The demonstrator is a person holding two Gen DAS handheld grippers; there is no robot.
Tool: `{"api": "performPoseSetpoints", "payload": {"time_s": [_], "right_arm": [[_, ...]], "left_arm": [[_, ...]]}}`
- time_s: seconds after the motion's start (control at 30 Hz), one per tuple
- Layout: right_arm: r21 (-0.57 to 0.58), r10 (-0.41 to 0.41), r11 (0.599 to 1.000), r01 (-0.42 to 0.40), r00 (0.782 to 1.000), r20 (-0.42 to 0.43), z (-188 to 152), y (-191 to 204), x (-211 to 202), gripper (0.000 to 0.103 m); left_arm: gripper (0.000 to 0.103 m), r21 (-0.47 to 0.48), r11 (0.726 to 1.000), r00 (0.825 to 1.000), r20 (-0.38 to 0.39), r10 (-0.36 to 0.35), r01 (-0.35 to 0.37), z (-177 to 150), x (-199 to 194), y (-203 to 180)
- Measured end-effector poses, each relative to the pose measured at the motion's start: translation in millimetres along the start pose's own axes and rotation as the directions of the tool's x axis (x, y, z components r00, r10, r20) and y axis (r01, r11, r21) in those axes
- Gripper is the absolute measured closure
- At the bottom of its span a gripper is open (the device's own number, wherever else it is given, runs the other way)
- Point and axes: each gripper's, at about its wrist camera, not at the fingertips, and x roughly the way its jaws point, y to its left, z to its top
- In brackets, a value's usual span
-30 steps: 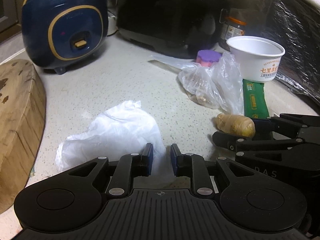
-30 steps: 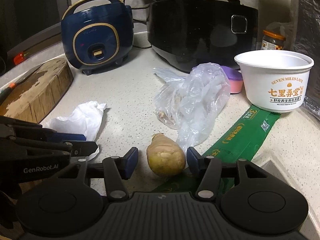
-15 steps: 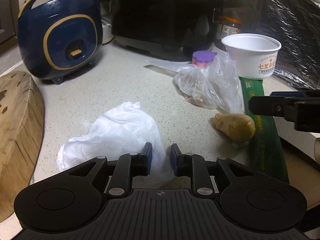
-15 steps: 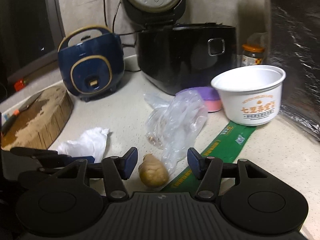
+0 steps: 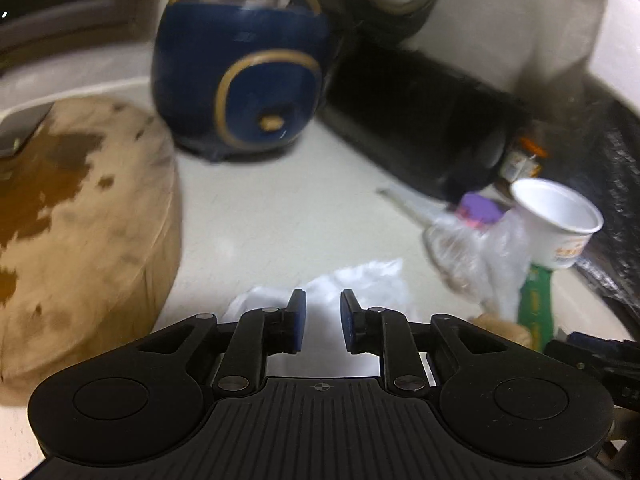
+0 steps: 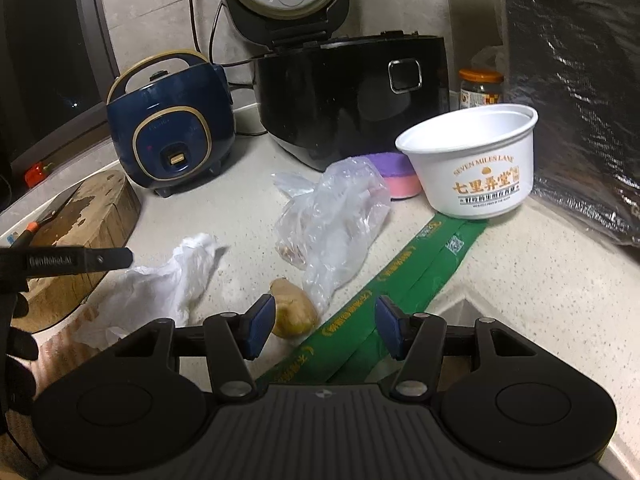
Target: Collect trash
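Lying beyond the closing left tongs (image 5: pixel 322 322): white wrapper (image 5: pixel 360 284).

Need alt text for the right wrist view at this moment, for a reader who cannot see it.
The right gripper hangs open and empty over a speckled counter, above a brownish root-like lump and a green wrapper strip. Beyond lie a white crumpled bag, a clear plastic bag and a white printed bowl.
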Motion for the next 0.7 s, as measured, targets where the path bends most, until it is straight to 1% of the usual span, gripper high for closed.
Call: {"api": "performPoseSetpoints", "payload": {"time_s": [0.13, 0.17, 0.23, 0.3, 0.37, 0.4, 0.47, 0.7], "right_arm": [[0.003, 0.013, 1.0, -0.013, 1.0, -0.02, -3.4, 1.0, 3.3, 0.048], [-0.002, 0.018, 1.0, -0.018, 1.0, -0.024, -4.2, 2.4, 3.8, 0.048], [-0.01, 0.022, 1.0, -0.022, 0.999, -0.026, -5.5, 5.3, 4.4, 0.048], [-0.014, 0.027, 1.0, -0.027, 0.999, -0.031, -6.9, 6.9, 5.1, 0.048], [-0.013, 0.031, 0.999, -0.032, 0.999, -0.041, -8.3, 7.7, 7.2, 0.048], [-0.012, 0.032, 0.999, -0.033, 0.998, -0.047, -9.1, 8.1, 8.5, 0.048], [-0.011, 0.035, 0.999, -0.035, 0.998, -0.059, -11.2, 9.0, 11.0, 0.048], [-0.017, 0.029, 0.999, -0.03, 0.997, -0.067, -15.8, 11.2, 12.1, 0.046]], "left_arm": [[0.081, 0.108, 0.994, 0.994, -0.105, 0.03, -0.019, -12.8, 22.1, -13.2], [0.079, 0.139, 0.99, 0.995, -0.089, 0.037, -0.025, -16.9, 22.6, -18.8], [0.072, 0.179, 0.984, 0.996, -0.087, 0.028, -0.012, -21.9, 21.5, -24.5], [0.054, 0.197, 0.98, 0.996, -0.092, 0.0, 0.018, -24.8, 21.8, -28.1], [0.043, 0.225, 0.973, 0.995, -0.099, -0.024, 0.046, -26.3, 23.2, -32.1], [0.04, 0.234, 0.971, 0.995, -0.099, -0.028, 0.051, -26.7, 23.6, -33.2], [0.039, 0.242, 0.969, 0.995, -0.1, -0.027, 0.051, -26.5, 23.6, -35.9], [0.039, 0.263, 0.964, 0.994, -0.107, 0.003, 0.025, -26.4, 26.5, -42.6]]}}
